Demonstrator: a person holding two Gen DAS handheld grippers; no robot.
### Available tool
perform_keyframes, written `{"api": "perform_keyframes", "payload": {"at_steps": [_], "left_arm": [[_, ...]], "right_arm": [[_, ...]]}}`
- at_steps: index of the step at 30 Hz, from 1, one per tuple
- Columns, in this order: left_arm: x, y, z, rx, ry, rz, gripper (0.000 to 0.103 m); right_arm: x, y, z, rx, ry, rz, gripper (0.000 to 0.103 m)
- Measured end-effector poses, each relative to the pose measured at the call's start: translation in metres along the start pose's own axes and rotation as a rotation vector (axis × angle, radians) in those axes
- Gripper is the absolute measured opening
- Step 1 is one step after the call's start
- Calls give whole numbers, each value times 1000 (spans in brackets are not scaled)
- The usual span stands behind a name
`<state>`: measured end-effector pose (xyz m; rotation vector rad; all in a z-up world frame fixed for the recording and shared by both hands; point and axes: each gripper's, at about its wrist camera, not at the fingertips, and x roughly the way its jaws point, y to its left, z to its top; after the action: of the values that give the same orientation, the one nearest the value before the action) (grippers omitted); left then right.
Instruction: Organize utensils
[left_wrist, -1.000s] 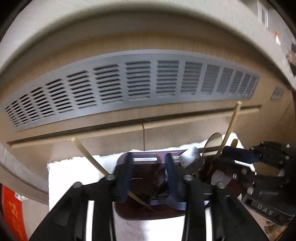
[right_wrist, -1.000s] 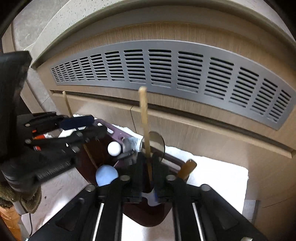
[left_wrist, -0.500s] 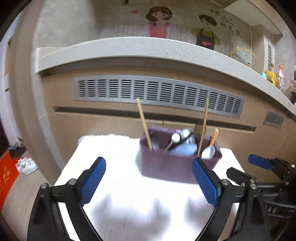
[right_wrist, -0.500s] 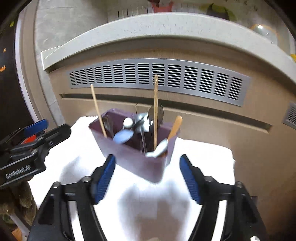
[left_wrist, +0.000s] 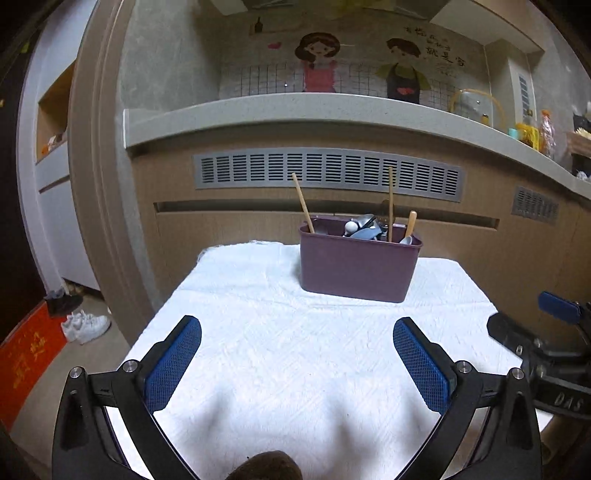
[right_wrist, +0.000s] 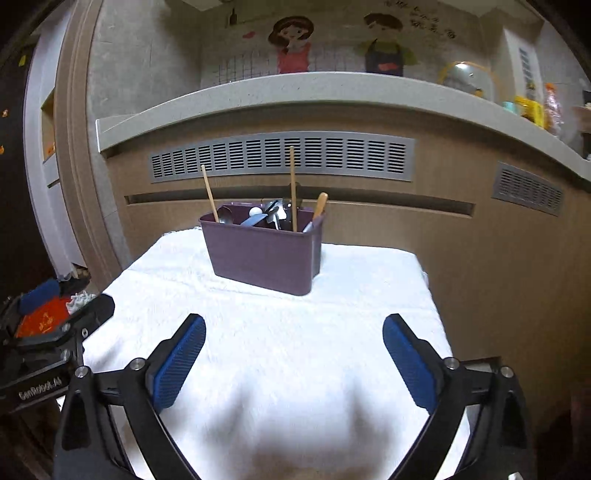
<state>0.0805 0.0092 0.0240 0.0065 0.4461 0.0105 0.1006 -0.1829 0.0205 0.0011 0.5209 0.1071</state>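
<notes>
A purple bin (left_wrist: 354, 269) (right_wrist: 262, 258) stands at the far side of the white cloth (left_wrist: 288, 350). It holds two wooden chopsticks (left_wrist: 303, 206) (right_wrist: 292, 184), a wooden-handled spoon (left_wrist: 410, 221), and several metal and pale spoons (right_wrist: 255, 218). My left gripper (left_wrist: 297, 328) hovers over the cloth well short of the bin, its jaws opening wide with nothing between them. My right gripper (right_wrist: 293, 325) hangs back the same way, jaws also opening and empty. Each one's fingers (left_wrist: 557, 307) (right_wrist: 92, 308) show at the edge of the other's view.
Behind the bin rises a wooden counter front with a grey vent grille (left_wrist: 325, 170) and a stone ledge (right_wrist: 295, 92). The cloth-covered table drops off at left and right. White shoes (left_wrist: 86, 325) and a red mat (left_wrist: 26, 362) lie on the floor at left.
Both grippers have pulled back from the bin and opened wide. The chopsticks they were shut on now stand free in the bin.
</notes>
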Motion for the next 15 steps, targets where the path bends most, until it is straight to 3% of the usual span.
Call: {"api": "perform_keyframes", "payload": {"at_steps": [6,15], "left_arm": [[-7,-4,1,9,-5,5,103],[-6,-7,0,16,9,3,103]], "right_arm": [[-12,0,-2,-15,-31,-36,96],[-5,-4,-1,-11,-8,-21,96]]}}
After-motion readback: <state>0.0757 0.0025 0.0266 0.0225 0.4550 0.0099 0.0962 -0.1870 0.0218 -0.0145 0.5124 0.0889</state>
